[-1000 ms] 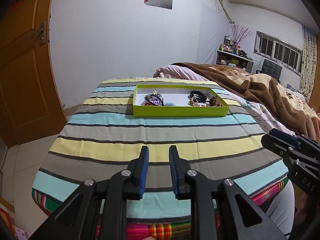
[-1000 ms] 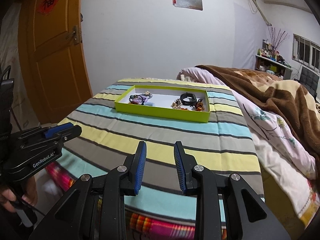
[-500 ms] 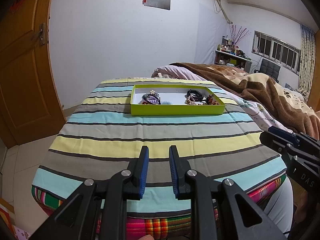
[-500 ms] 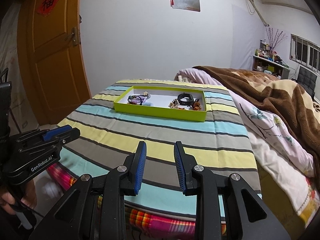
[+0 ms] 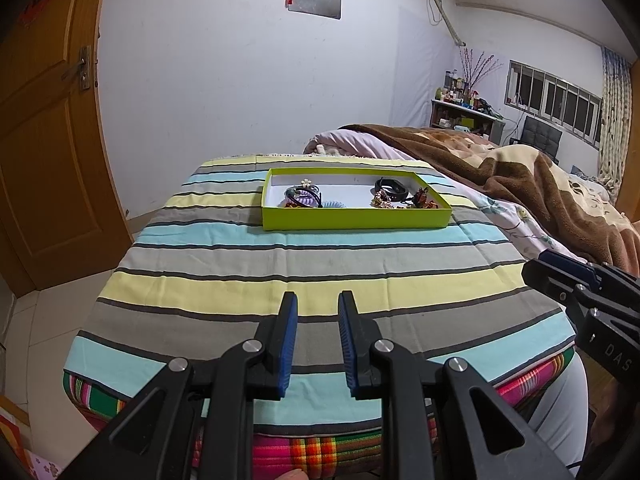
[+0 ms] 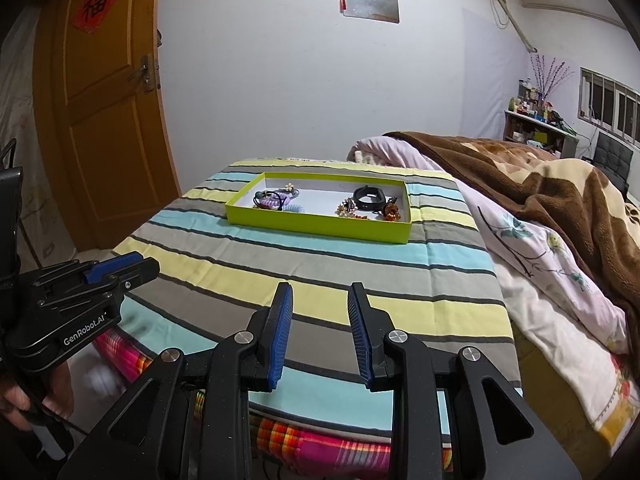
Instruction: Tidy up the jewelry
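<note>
Status: looks like either the very start or the very end, can't tell which from these views.

Left gripper [image 5: 316,336], bottom centre of the left wrist view: blue-padded jaws spread with a clear gap, nothing between them, only striped cloth behind. Right gripper [image 6: 320,328], bottom centre of the right wrist view: jaws spread a bit wider, also empty. Each also shows at the edge of the other's view, held level with it at the near edge of the table.

The shallow lime-green rectangular cardboard tray [image 5: 356,218] sits at the far end of the striped tablecloth [image 5: 304,284], above centre in both views, well apart from both grippers.

Inside it, two clusters:
- left side: pile of hair ties, lilac and black loops with a small cream flower [image 6: 276,198], plus a pale blue coil just beside it
- right side: black band-style bracelet [image 6: 370,196], small gold and amber pieces [image 6: 390,211] next to it

Bare white tray floor between the clusters. No dividers visible, so I can't tell whether compartments exist.

No loose jewelry on the cloth outside the tray. So everything visible is already in the tray, roughly grouped by type. If sorting is still owed, it's within the tray; individual small pieces are too small to make out.
</note>
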Demonstrator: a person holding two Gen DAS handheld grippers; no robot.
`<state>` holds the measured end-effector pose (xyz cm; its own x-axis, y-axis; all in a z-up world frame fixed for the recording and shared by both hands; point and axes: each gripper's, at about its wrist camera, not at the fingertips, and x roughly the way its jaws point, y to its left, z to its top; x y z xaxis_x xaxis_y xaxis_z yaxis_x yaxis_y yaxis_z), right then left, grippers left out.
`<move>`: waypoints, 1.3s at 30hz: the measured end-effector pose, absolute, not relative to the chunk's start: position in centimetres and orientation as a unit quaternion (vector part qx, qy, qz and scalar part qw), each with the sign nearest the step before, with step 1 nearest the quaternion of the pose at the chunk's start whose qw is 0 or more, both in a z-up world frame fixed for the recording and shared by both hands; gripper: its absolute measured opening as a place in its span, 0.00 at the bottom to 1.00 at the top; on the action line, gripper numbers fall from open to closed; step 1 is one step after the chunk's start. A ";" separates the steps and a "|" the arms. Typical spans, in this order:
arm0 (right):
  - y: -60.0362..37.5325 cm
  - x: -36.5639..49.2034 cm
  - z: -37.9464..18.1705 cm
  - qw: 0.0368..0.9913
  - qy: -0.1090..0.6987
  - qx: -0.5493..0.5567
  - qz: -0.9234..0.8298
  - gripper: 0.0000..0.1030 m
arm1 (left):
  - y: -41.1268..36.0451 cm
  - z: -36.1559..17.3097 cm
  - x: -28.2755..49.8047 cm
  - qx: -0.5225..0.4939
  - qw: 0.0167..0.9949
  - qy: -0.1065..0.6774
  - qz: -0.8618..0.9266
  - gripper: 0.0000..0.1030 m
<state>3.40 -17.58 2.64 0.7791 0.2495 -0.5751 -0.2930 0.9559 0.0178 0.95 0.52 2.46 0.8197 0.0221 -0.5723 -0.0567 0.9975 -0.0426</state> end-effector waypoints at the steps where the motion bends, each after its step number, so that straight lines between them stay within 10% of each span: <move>1: -17.6 3.4 2.6 0.942 0.300 -0.036 0.144 0.28 | 0.6 2.4 1.0 -0.028 0.954 0.299 0.021 0.21; 39: -17.4 3.5 2.7 0.941 0.305 -0.039 0.145 0.28 | 0.6 2.1 1.3 -0.021 0.951 0.306 0.025 0.21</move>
